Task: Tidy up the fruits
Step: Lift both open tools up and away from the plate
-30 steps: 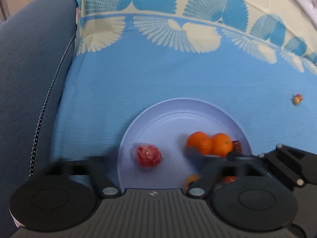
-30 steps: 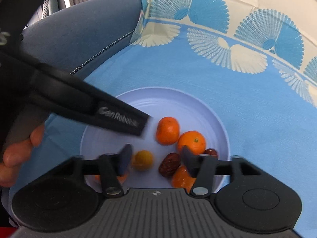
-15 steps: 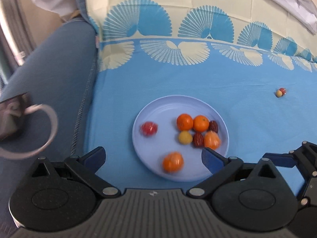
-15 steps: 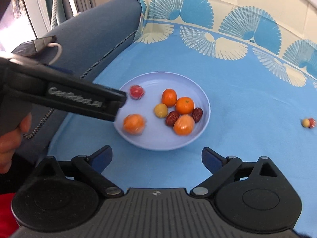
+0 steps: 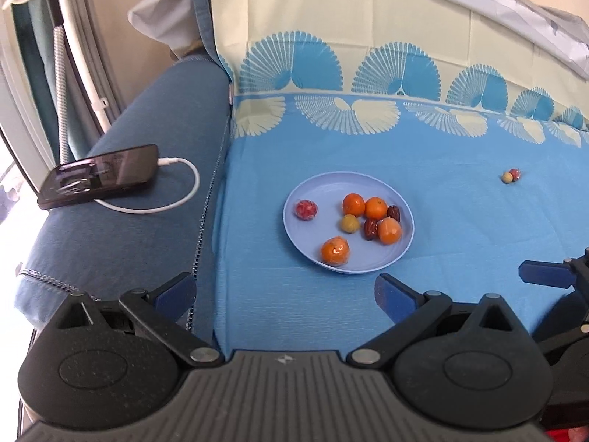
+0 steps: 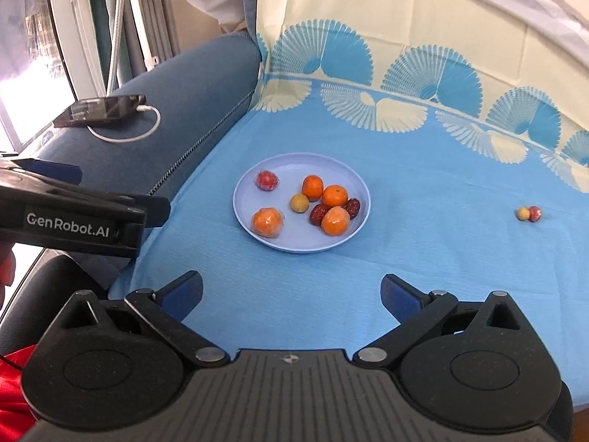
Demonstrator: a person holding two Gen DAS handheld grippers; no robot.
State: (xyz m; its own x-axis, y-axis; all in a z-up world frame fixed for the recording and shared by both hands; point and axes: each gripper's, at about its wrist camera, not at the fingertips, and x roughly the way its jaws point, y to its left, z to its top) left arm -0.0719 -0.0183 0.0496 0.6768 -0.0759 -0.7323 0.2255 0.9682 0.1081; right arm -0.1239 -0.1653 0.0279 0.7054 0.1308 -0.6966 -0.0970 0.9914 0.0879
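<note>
At the far left, on the dark blue cushion [image 5: 121,235], a black phone [image 5: 99,176] lies flat with a white cable [image 5: 176,199] looping out of its end. Right of the cushion's zipped edge starts the blue sheet [image 5: 460,228], with fan patterns along its far edge.

The left claw [image 5: 285,291] hangs above the near edge of the sheet, its jaws spread wide with nothing between them. In the right wrist view it shows at the left edge, with a bit of the hand [image 6: 5,272] that holds it.

Just beyond it, toward the sheet's left edge, sits the pale blue plate [image 5: 313,191]. On the plate, a wrapped red fruit [image 5: 305,209] lies alone at the left. A wrapped orange [image 5: 335,251] rests near the front rim. A small yellow fruit [image 5: 349,223] sits in the middle. Behind it two bare oranges [image 5: 364,206] touch side by side, with two dark red dates [image 5: 371,229] and another wrapped orange [image 5: 389,230] packed against them on the right.

The right claw [image 6: 291,294] is over the near edge too. Its jaws have just been opening and now stand fully apart, empty.

Well to the right of the plate, out on the open sheet, a tiny yellow fruit and a tiny red one [image 5: 511,176] touch each other.
</note>
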